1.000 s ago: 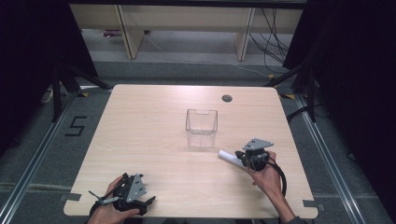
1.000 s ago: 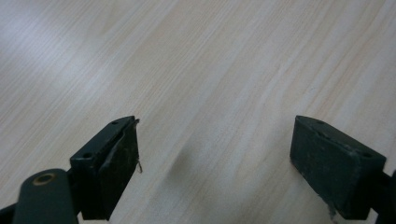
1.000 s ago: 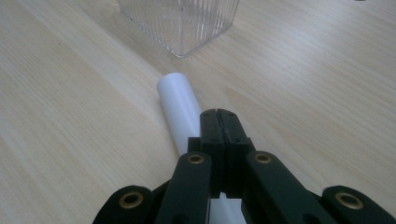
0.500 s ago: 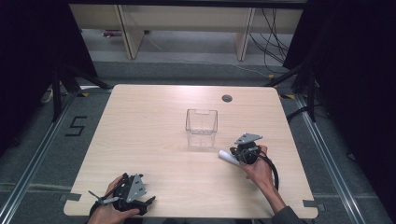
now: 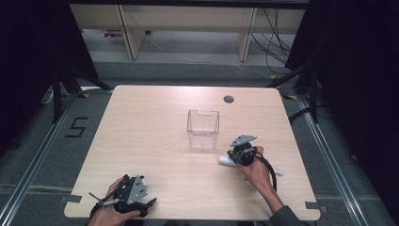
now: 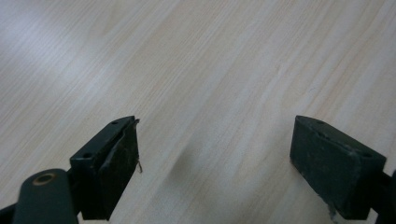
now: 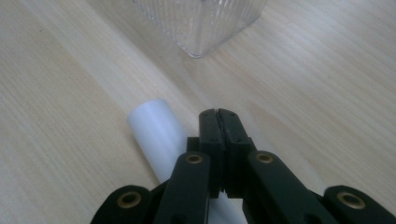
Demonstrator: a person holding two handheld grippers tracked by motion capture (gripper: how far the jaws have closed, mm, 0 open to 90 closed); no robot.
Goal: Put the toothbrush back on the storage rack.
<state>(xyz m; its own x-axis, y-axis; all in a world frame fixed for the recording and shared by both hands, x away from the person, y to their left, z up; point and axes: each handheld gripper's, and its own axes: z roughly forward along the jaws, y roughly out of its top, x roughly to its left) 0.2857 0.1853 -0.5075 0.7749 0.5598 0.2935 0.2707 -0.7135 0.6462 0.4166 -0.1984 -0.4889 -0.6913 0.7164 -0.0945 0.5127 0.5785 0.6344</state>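
One white tube [image 7: 156, 135], smooth, round and matte, lies flat on the pale wood-grain table [image 5: 141, 122], just in front of one clear ribbed square plastic container [image 5: 203, 128]. Right gripper [image 7: 218, 113]: black jaws pressed together, empty, sitting just beside and above the tube. Left gripper [image 6: 215, 154]: jaws spread wide over bare tabletop at the near left edge, nothing between them.
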